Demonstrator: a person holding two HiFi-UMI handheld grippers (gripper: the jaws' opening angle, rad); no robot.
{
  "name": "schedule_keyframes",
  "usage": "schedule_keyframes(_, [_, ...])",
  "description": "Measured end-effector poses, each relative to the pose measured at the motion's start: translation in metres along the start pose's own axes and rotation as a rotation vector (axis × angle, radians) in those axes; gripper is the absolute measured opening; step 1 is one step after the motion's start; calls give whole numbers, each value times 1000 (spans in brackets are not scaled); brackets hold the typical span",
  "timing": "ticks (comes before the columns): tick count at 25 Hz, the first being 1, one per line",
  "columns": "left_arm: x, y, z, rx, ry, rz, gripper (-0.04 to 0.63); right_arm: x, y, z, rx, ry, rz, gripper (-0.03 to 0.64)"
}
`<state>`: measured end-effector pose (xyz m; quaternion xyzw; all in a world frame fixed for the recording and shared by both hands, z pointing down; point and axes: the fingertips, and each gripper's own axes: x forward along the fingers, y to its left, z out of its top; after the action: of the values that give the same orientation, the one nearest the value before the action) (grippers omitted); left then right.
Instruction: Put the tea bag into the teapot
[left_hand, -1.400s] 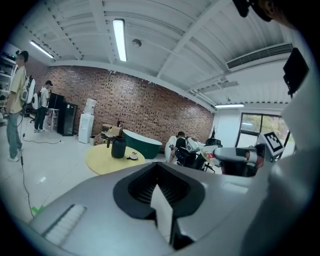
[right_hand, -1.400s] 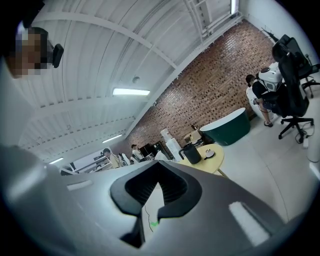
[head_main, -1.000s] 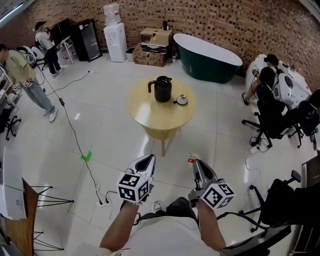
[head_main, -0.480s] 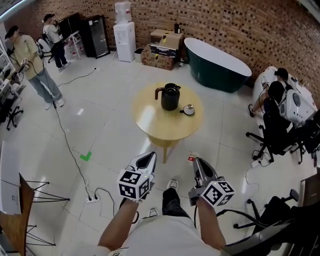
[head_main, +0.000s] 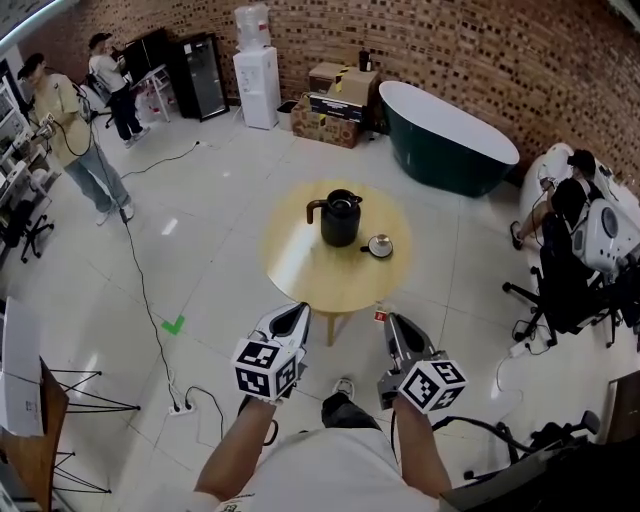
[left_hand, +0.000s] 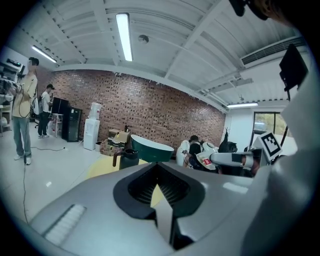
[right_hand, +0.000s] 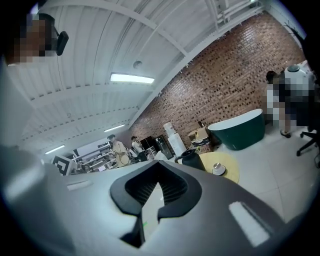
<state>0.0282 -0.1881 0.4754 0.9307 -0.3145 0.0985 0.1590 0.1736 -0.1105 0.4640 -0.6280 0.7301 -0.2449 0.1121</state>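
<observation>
Both grippers hang over open tile floor (head_main: 215, 265), short of the round table's (head_main: 295, 270) near rim.
The left gripper's (head_main: 296, 314) jaws are pressed together, empty. The black teapot (head_main: 340, 218) stands mid-table, with a small saucer (head_main: 379, 246) just to its right. The right gripper (head_main: 389, 322) pinches the tea bag (head_main: 380, 316) at its tips, well apart from the teapot.

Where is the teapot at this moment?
In the head view the black teapot stands near the middle of the round yellow table, just left of a small dish, in front of the green bathtub.
</observation>
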Motion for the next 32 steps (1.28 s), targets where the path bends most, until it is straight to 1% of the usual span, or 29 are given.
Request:
schedule_keyframes(8, [64, 9, 26, 2, 2, 51, 12, 36, -62, 33, 28, 10, 10, 2])
schedule_keyframes(13, [90, 13, 34, -1, 4, 85, 12, 60, -84, 45, 23, 42, 36, 2])
schedule_keyframes(20, [109, 25, 41, -6, 7, 104, 12, 93, -92, 49, 19, 74, 61, 2])
schedule_keyframes(26, [128, 43, 50, -19, -9, 93, 12, 121, -91, 55, 3, 74, 64, 2])
schedule_keyframes(32, [154, 61, 59, -22, 0, 63, 12, 156, -94, 65, -67, 91, 39, 2])
